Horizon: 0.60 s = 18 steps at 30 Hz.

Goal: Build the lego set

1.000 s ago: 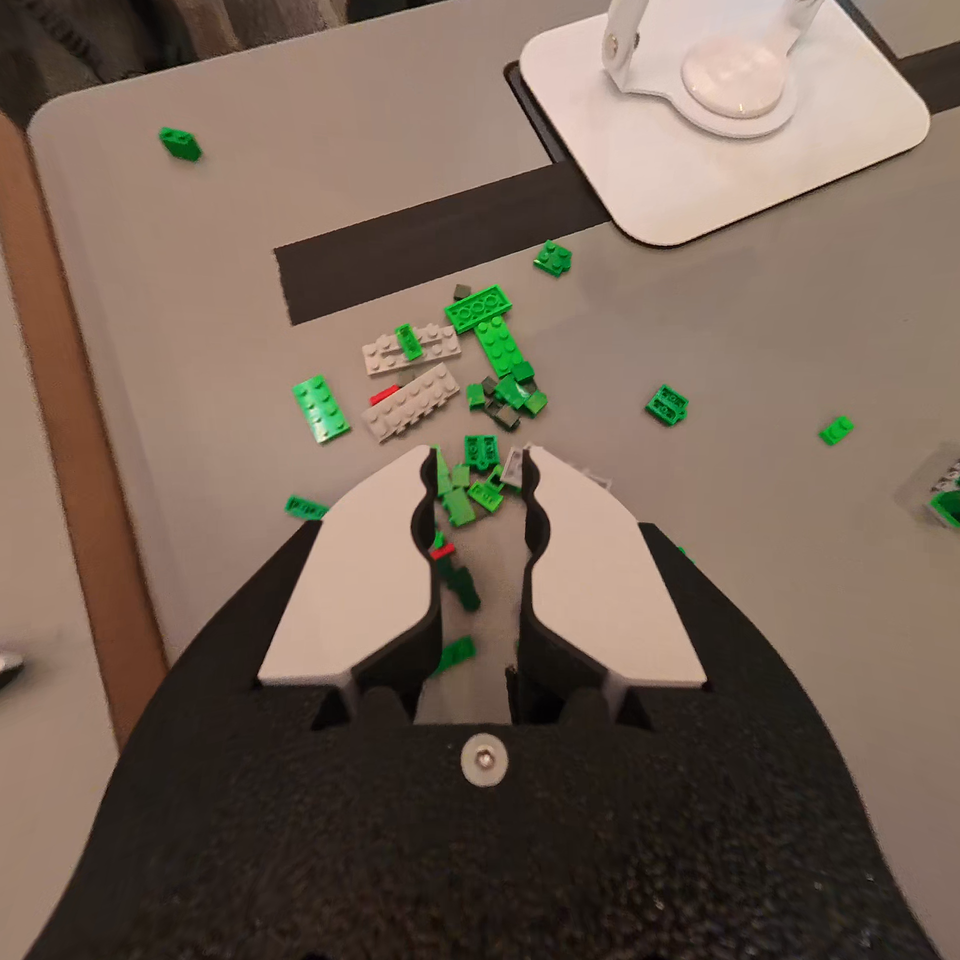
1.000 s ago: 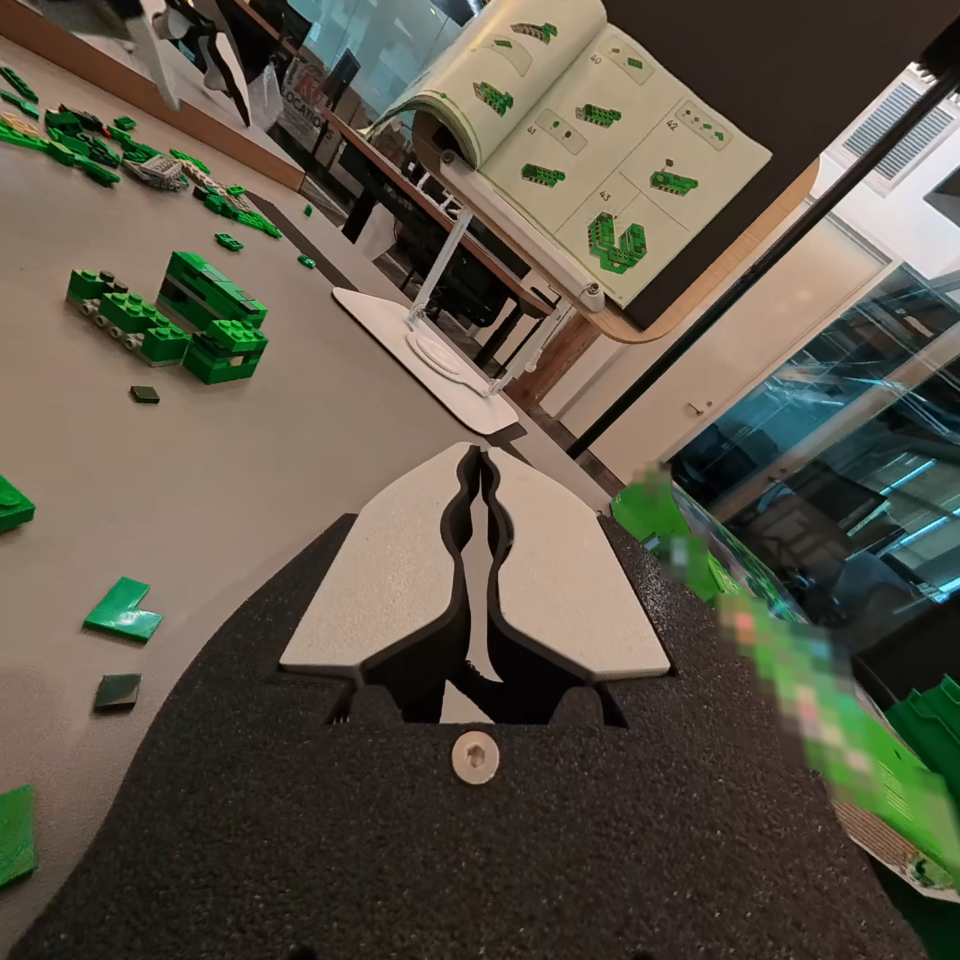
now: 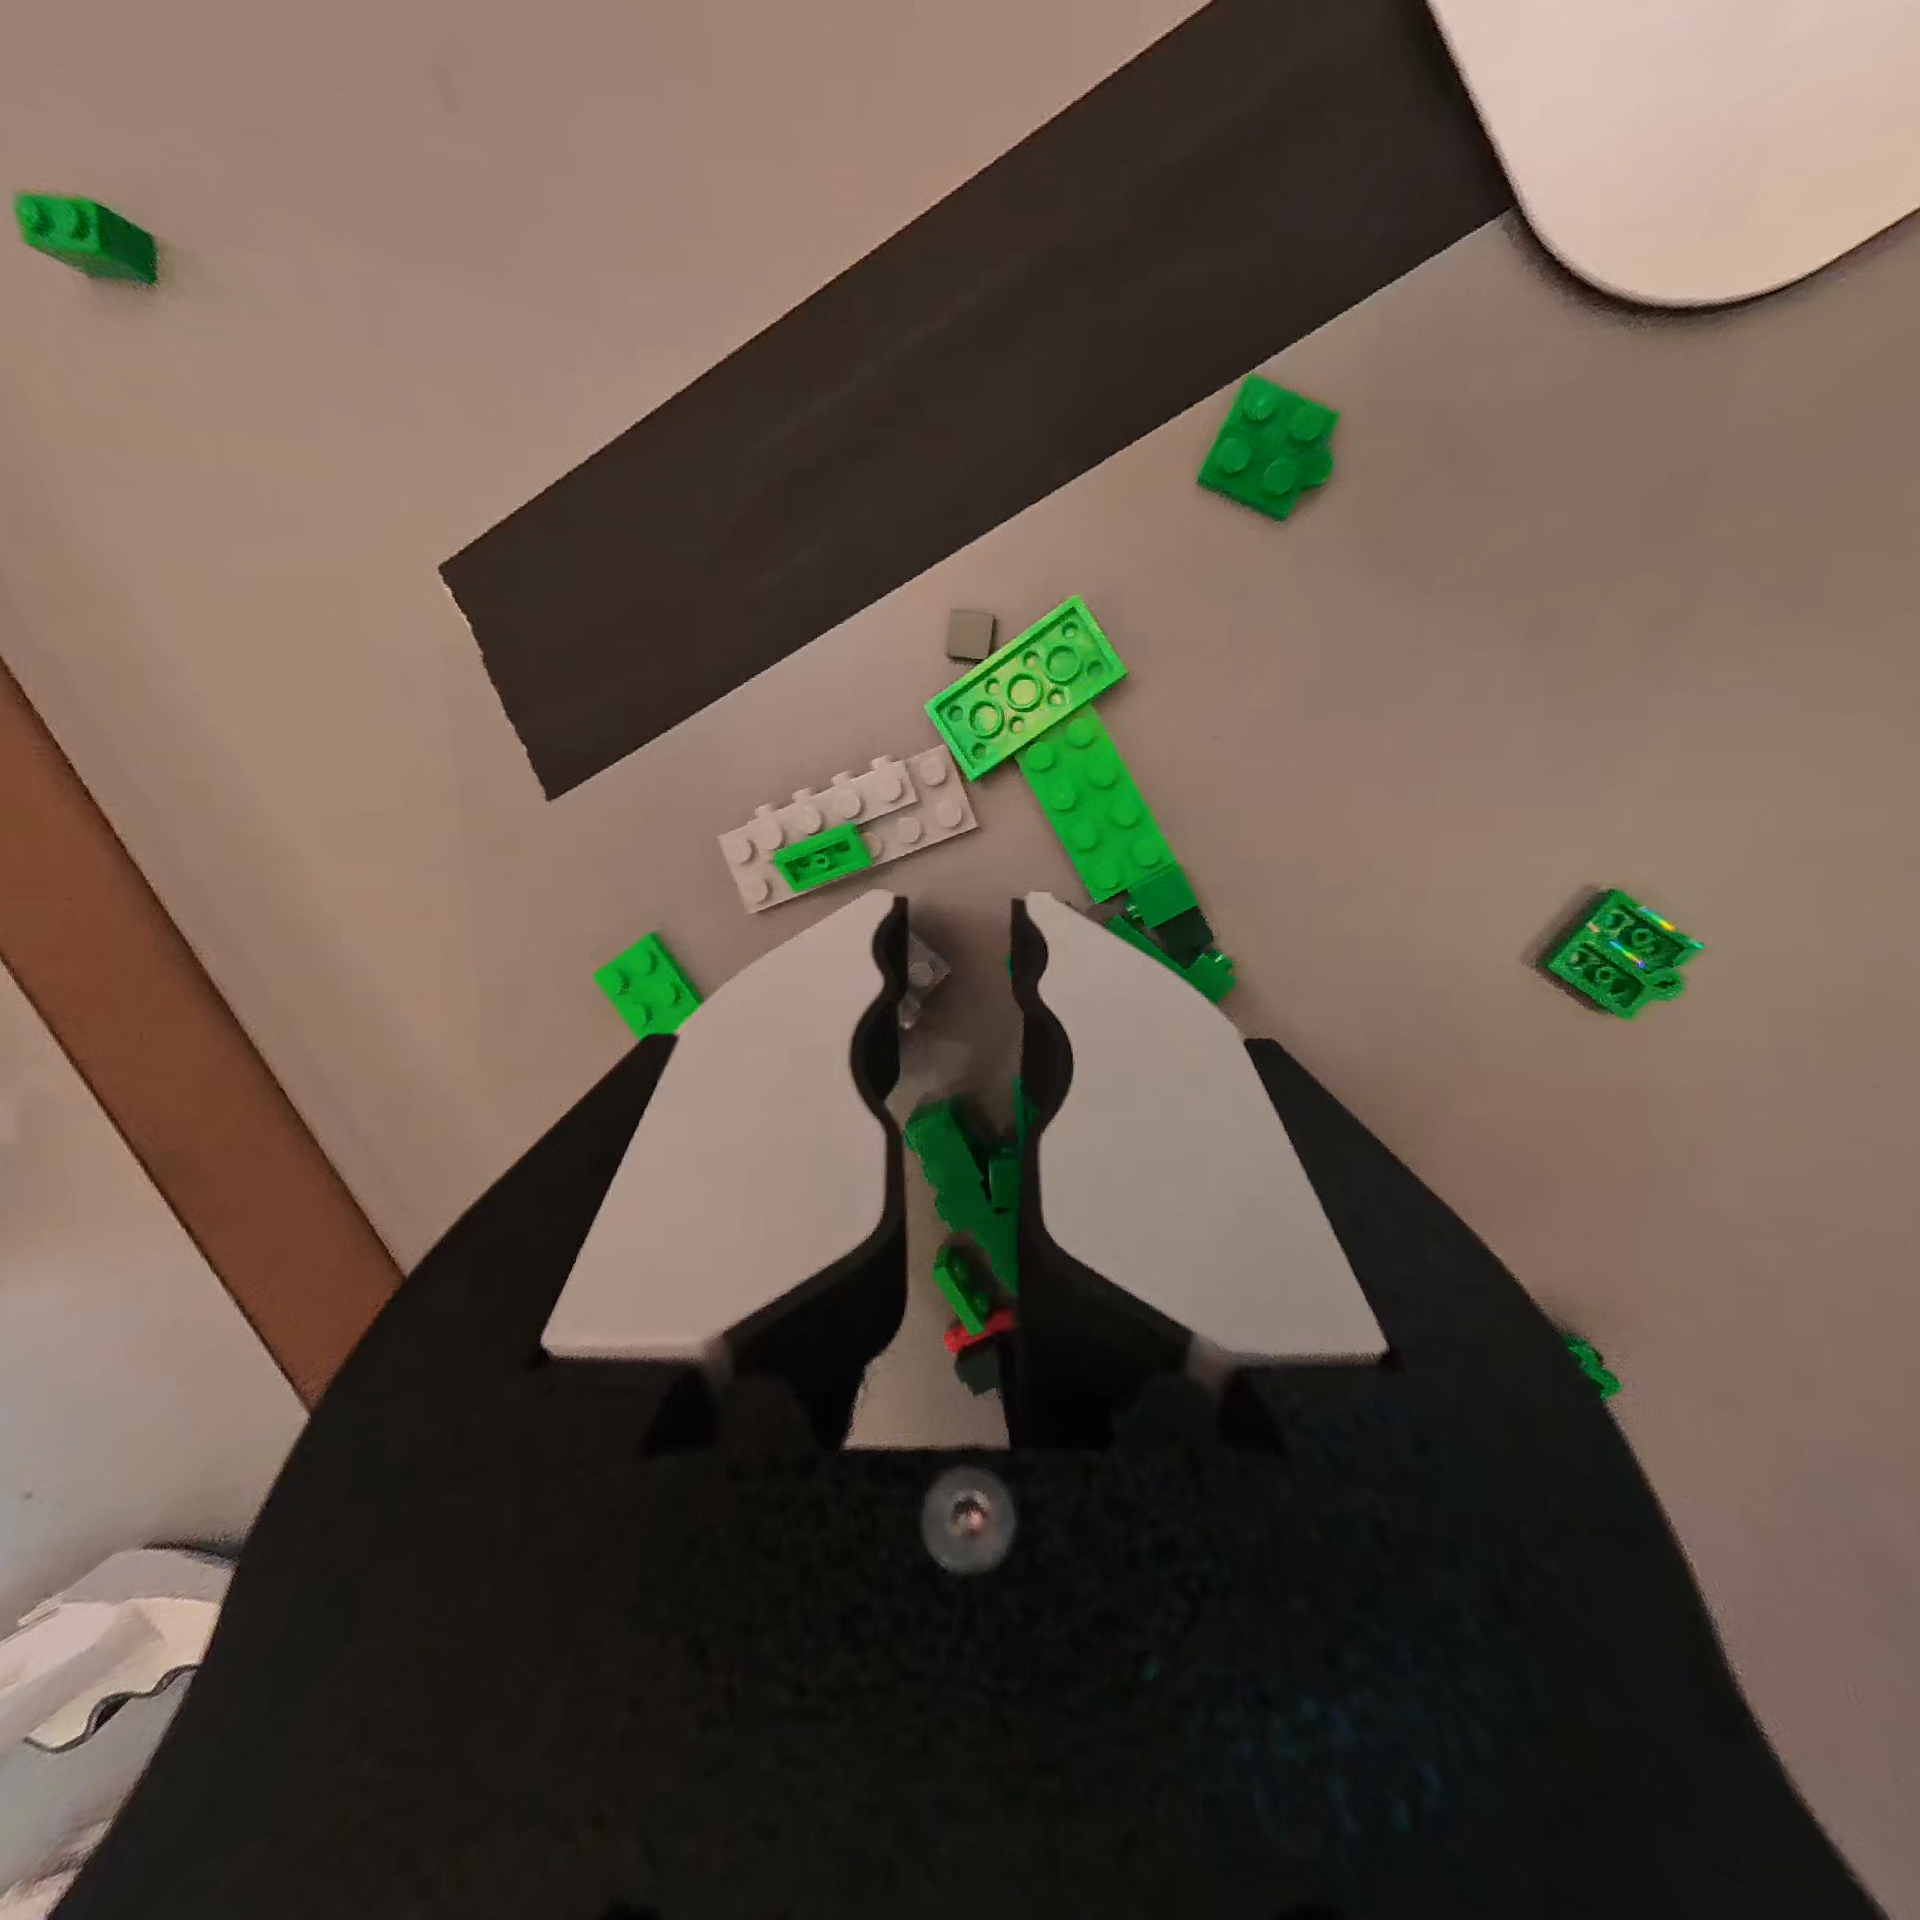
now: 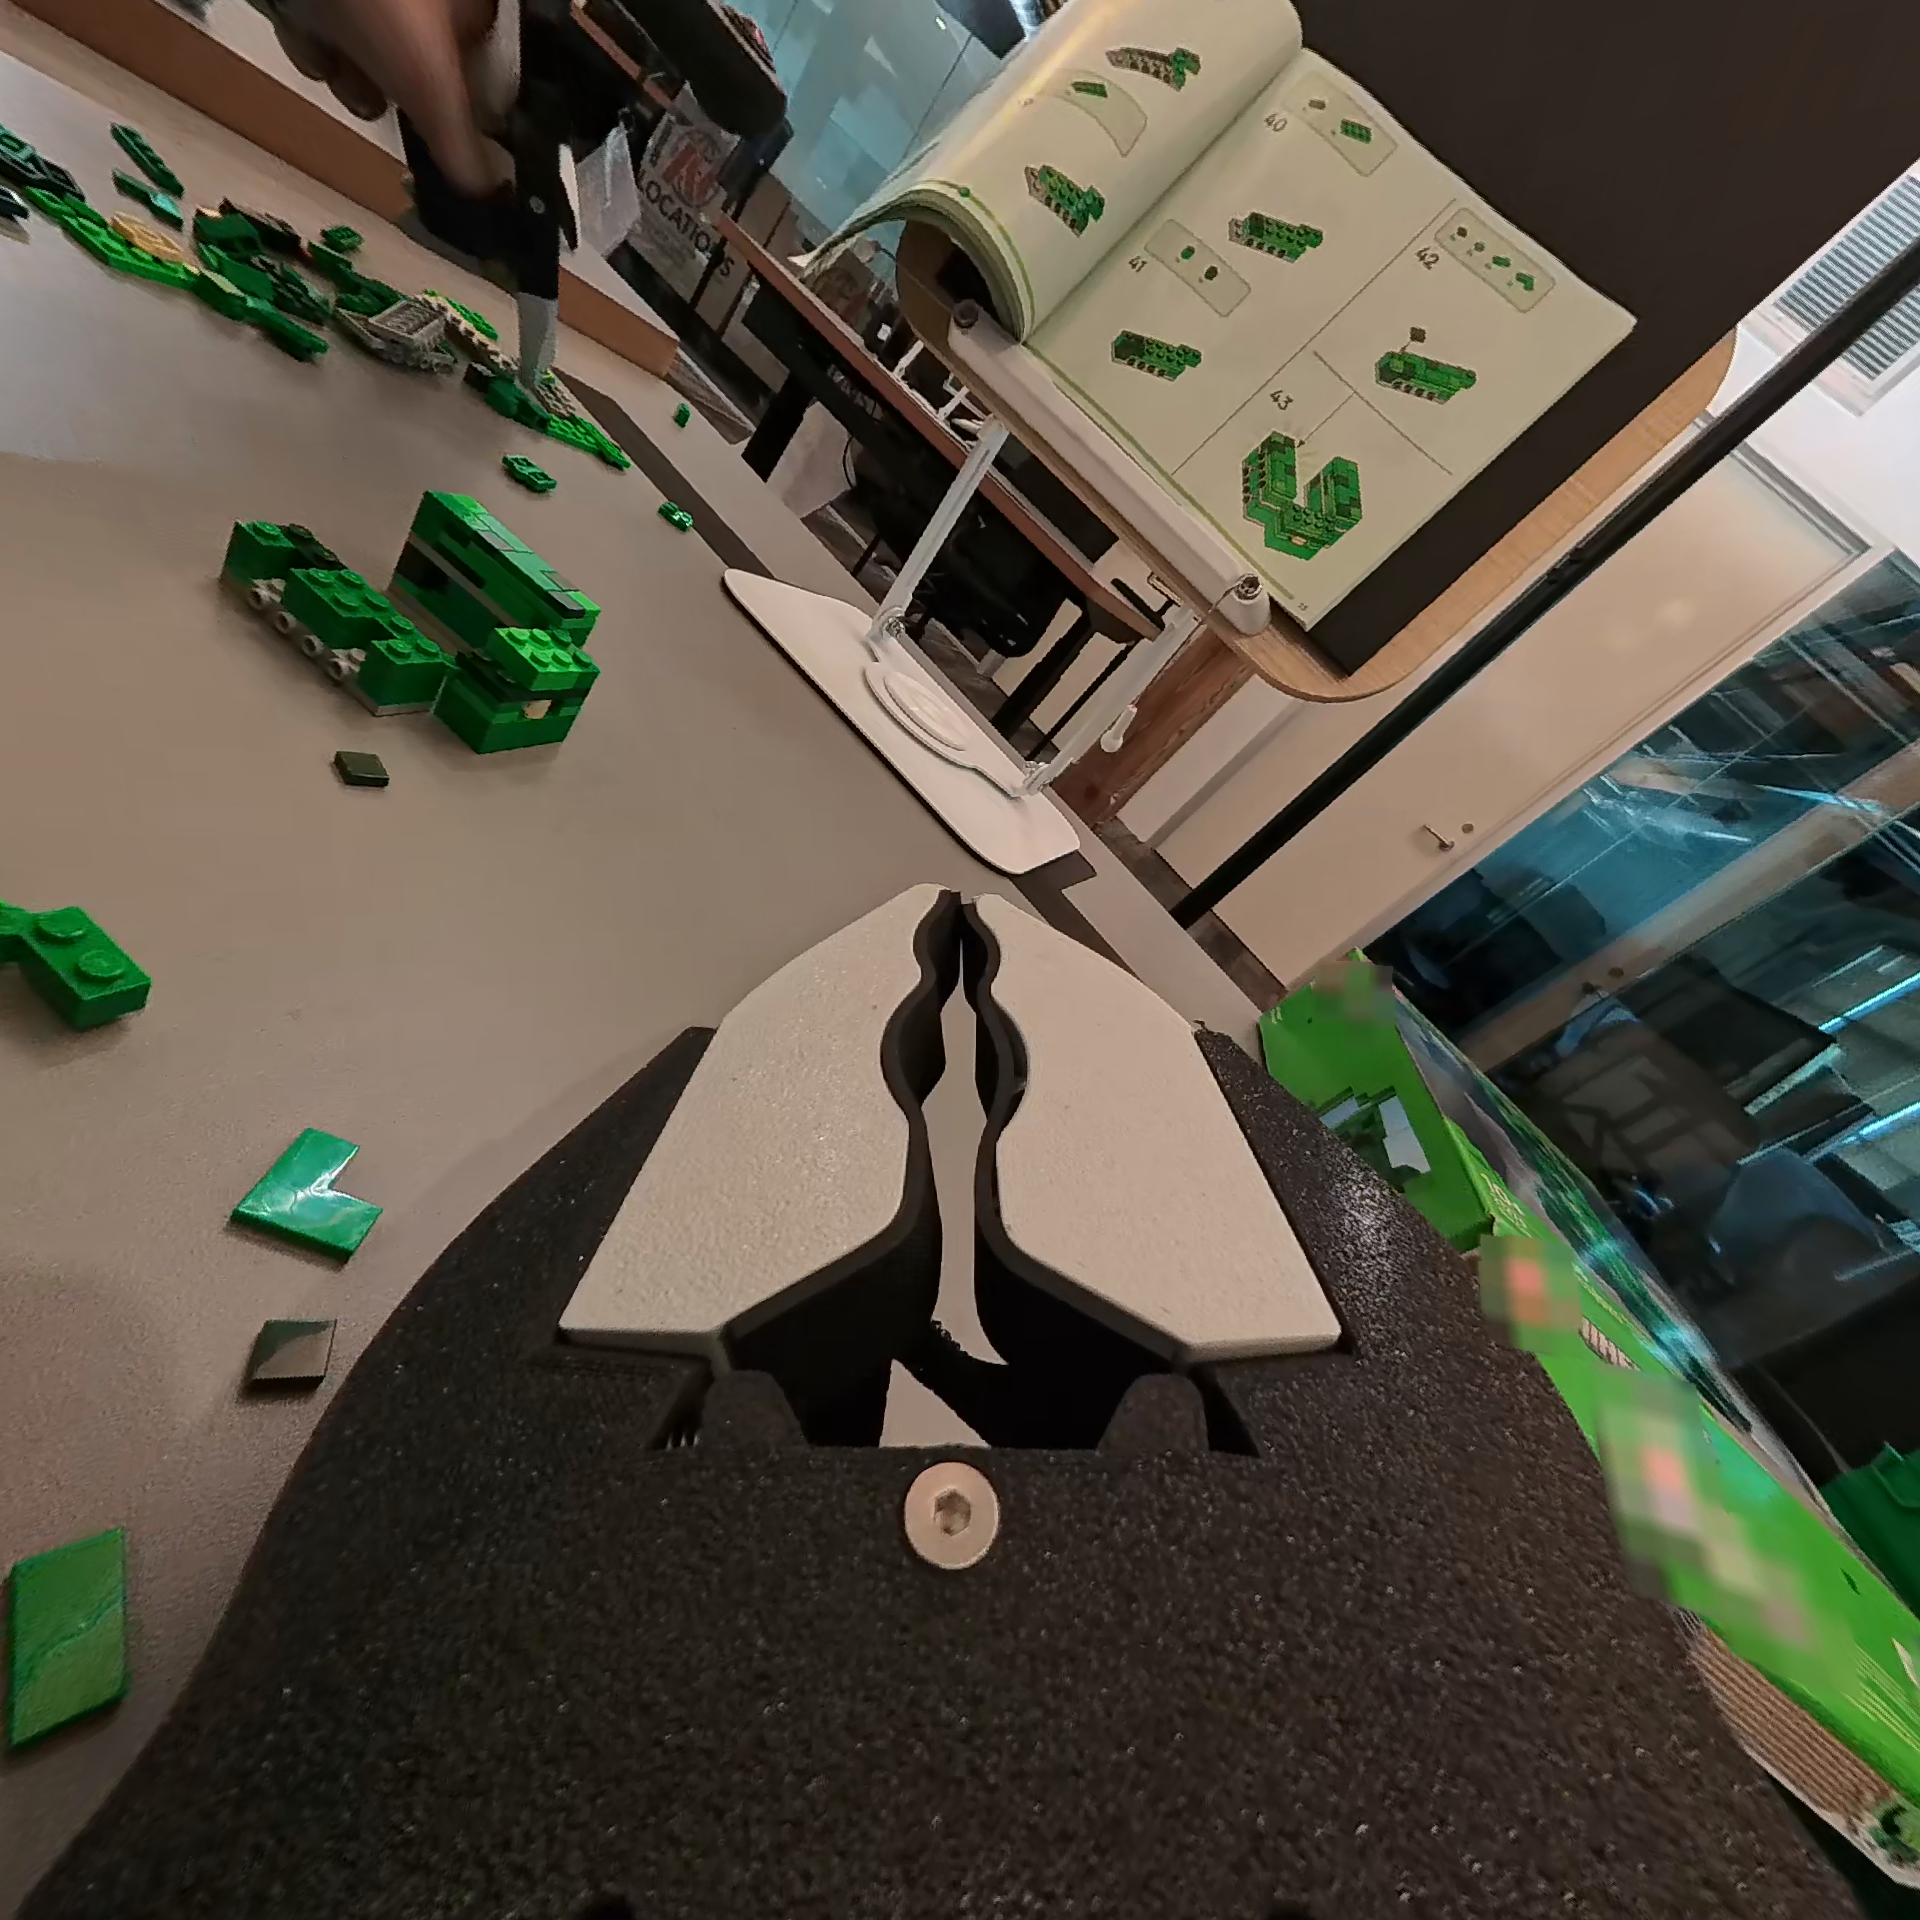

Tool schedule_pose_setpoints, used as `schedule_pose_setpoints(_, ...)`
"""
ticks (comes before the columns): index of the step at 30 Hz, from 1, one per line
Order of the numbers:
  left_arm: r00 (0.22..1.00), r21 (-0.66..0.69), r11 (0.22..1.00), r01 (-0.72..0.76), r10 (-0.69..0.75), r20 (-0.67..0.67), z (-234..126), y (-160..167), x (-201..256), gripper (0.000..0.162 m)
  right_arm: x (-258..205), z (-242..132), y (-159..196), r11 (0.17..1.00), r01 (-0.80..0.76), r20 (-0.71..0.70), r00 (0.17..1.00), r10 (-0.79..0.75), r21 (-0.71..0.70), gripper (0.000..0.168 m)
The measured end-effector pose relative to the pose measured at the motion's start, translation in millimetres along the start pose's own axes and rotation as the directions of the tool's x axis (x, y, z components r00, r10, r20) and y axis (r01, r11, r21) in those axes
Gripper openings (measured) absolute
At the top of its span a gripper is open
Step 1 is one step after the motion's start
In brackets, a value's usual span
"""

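My left gripper (image 3: 961, 914) is open and low over a pile of loose pieces on the grey table (image 3: 1455, 727). A small grey plate (image 3: 925, 977) lies between its fingertips, not gripped. Small green pieces (image 3: 966, 1174) lie farther back between the fingers. Just ahead are grey plates (image 3: 894, 800) with a small green tile (image 3: 821, 857) on them, and two overlapping bright green plates (image 3: 1029, 686). My right gripper (image 4: 961, 904) is shut and empty, held above the table. A part-built green model (image 4: 416, 623) stands to its left. The left gripper (image 4: 535, 281) shows far off over the pile.
Loose green pieces lie about: a square plate (image 3: 1268, 447), a brick (image 3: 83, 239), a shiny piece (image 3: 1621, 951), an L-shaped tile (image 4: 307, 1195). An open instruction booklet (image 4: 1247, 260) sits on a white stand (image 4: 935, 748). A green box (image 4: 1455, 1195) is at the right. The table's wooden edge (image 3: 156, 987) runs on the left. My hands' fingertips stand some 45 cm from each other.
My left gripper has moved forward and down over the pile, and its jaws stand a little closer. It and a hand now show in the right wrist view. The right gripper has barely moved.
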<state>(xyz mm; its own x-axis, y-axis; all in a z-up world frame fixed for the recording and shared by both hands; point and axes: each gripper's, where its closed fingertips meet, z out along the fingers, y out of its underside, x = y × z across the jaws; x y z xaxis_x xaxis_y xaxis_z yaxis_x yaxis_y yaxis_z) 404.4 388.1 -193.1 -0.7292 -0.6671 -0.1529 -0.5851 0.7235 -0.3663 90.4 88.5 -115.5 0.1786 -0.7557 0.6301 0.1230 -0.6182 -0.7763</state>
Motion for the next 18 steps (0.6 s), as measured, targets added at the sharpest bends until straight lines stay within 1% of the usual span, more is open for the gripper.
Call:
schedule_pose_setpoints(2,1.000,-0.023,1.000,-0.008,0.008,-0.003,1.3,1.9,1.7,0.018,0.1,0.1,0.0,1.000,-0.001,0.000,1.000,0.001,0.000,0.000)
schedule_pose_setpoints(3,1.000,-0.032,0.999,-0.007,0.007,-0.007,1.9,2.5,2.9,0.015,0.0,0.0,-0.1,1.000,-0.001,0.000,1.000,0.001,0.001,0.000)
schedule_pose_setpoints(5,0.998,-0.032,0.999,0.003,-0.005,-0.070,1.7,1.2,12.9,0.019,0.0,0.0,-0.1,1.000,-0.002,0.001,1.000,0.002,0.001,0.000)
schedule_pose_setpoints(7,0.986,0.042,0.998,0.043,-0.036,-0.161,-3.0,-10.8,24.2,0.026,-0.2,0.1,-0.1,1.000,-0.003,0.002,1.000,0.003,0.001,0.000)
schedule_pose_setpoints(9,0.981,0.104,0.991,0.087,-0.067,-0.185,-10.6,-21.2,22.5,0.024,-0.3,0.2,0.2,1.000,-0.003,0.004,1.000,0.003,0.000,0.000)
schedule_pose_setpoints(10,0.979,0.108,0.990,0.094,-0.072,-0.189,-12.7,-22.4,21.2,0.022,-0.5,0.3,0.2,1.000,-0.003,0.005,1.000,0.003,0.000,0.000)
schedule_pose_setpoints(14,0.976,0.039,0.998,0.052,-0.043,-0.215,-11.9,-14.5,24.8,0.015,-1.4,0.7,0.4,1.000,-0.002,0.009,1.000,0.002,-0.002,0.000)
schedule_pose_setpoints(16,0.965,0.009,1.000,0.029,-0.025,-0.260,-11.2,-11.3,33.2,0.014,-1.7,0.9,0.6,1.000,-0.002,0.012,1.000,0.002,-0.003,0.000)
schedule_pose_setpoints(18,0.956,-0.021,0.999,0.039,-0.044,-0.291,-9.7,-9.5,39.5,0.013,-1.8,1.0,0.7,1.000,-0.002,0.013,1.000,0.002,-0.003,0.000)
